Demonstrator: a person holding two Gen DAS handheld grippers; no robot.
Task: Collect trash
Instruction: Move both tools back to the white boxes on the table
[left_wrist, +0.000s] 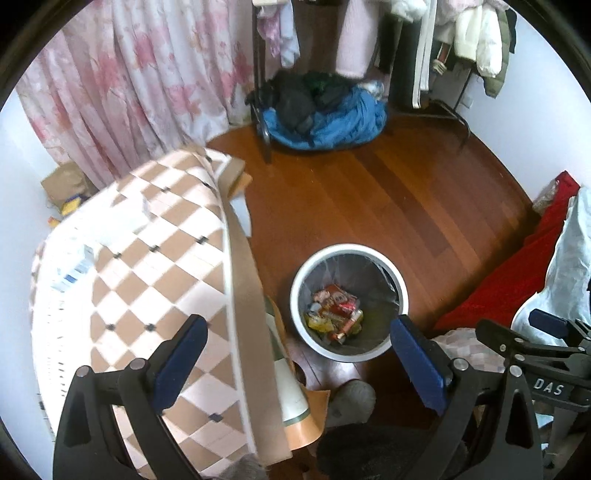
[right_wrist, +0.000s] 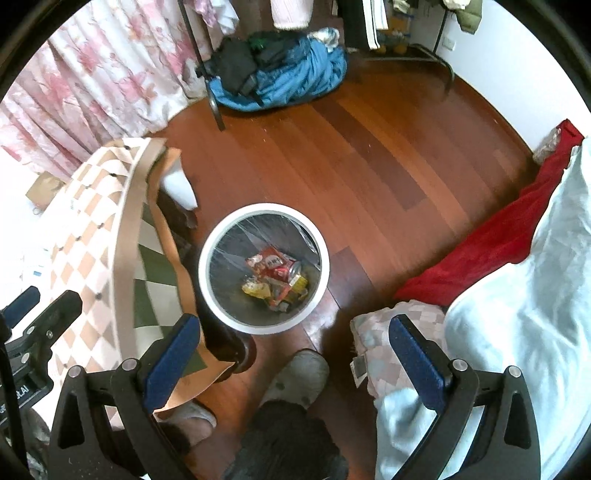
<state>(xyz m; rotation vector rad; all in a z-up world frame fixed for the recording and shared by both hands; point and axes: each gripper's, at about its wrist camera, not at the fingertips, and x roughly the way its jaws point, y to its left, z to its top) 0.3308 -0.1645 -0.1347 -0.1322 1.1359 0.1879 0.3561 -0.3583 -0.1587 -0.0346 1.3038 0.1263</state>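
Two grippers wide open above a trash bin

Left gripper (left_wrist: 295, 354) holds nothing beside the checkered table (left_wrist: 147, 266); the white bin (right_wrist: 207, 258) on the floor holds wrappers (right_wrist: 277, 275), writing unreadable. Right gripper (right_wrist: 295, 354), also holding nothing, shows "DAS" in the left view.

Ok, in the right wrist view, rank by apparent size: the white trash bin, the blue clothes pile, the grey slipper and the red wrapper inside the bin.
Largest to smallest as they look:
1. Blue clothes pile and white trash bin: too close to rank; the pile is farther away.
2. Grey slipper, enlarged by nearness.
3. Red wrapper.
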